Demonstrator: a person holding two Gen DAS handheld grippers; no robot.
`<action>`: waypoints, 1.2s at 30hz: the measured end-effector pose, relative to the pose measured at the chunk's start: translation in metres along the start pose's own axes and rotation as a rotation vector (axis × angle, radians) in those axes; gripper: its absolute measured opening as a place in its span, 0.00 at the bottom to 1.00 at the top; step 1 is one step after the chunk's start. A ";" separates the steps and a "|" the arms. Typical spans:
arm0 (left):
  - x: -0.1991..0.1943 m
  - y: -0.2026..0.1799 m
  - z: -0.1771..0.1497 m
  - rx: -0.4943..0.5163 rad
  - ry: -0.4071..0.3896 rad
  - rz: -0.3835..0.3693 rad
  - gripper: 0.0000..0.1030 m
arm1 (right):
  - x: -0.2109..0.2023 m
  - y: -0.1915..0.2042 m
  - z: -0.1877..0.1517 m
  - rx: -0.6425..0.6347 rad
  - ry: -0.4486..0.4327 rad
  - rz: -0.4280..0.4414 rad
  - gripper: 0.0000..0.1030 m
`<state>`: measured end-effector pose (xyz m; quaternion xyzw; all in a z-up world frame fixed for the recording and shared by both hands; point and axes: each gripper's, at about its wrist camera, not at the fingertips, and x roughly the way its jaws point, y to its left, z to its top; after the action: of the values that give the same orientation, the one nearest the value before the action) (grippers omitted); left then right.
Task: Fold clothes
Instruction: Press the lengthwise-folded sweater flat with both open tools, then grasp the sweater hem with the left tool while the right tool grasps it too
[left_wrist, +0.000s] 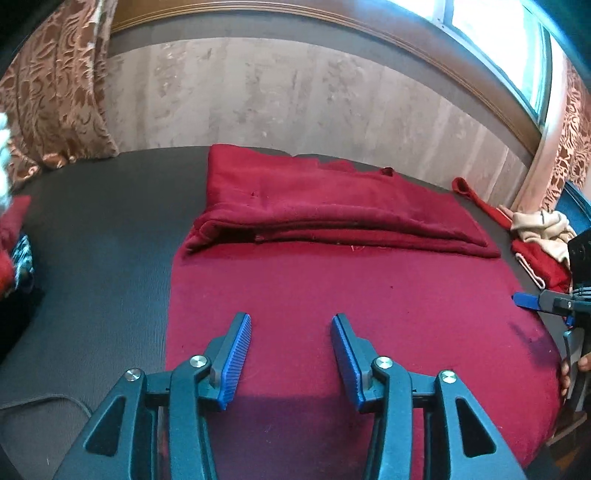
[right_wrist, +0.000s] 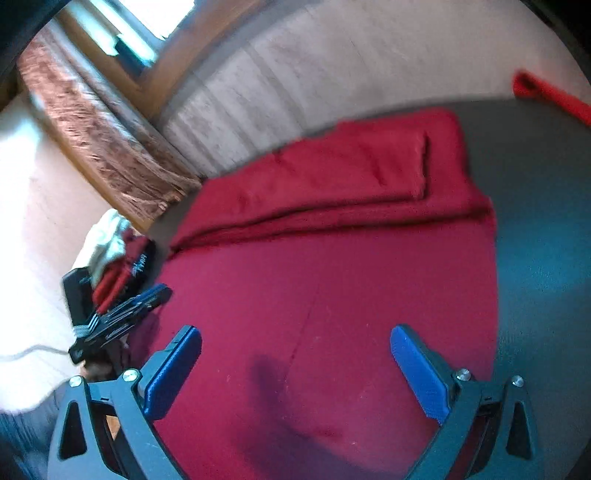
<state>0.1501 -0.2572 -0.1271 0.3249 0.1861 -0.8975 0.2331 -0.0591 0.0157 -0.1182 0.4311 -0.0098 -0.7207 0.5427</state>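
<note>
Red garment (left_wrist: 343, 295) part-folded, near edge cut off | left claw (left_wrist: 291, 358) wide | right claw (right_wrist: 295, 369) wide, blurred

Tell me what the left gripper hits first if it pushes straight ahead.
Probably the left gripper, open and empty, meets the folded-over edge of the red garment first; depth is uncertain through the fisheye.

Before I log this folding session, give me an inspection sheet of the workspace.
Surface: dark grey table, partly covered.
Job's things: maroon cloth spread flat, far edge folded over toward the near side.
Clutter: pile of red and cream clothes at right; more fabric at left edge.
Grippers: left tool open, above the cloth; right tool open, empty.
Cables: nothing seen on the table.
Surroundings: patterned curtain, wall, window.
</note>
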 end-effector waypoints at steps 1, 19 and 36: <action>0.002 0.002 0.001 -0.006 0.005 -0.007 0.45 | 0.001 -0.002 -0.005 -0.005 -0.006 -0.009 1.00; -0.057 0.049 -0.041 -0.150 0.022 -0.074 0.45 | 0.022 -0.010 0.021 -0.024 0.029 -0.006 1.00; -0.115 0.086 -0.101 -0.235 0.072 -0.183 0.52 | 0.018 -0.015 0.022 -0.024 0.030 -0.001 1.00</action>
<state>0.3250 -0.2447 -0.1389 0.3090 0.3270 -0.8748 0.1798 -0.0854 -0.0029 -0.1226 0.4351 0.0072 -0.7146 0.5476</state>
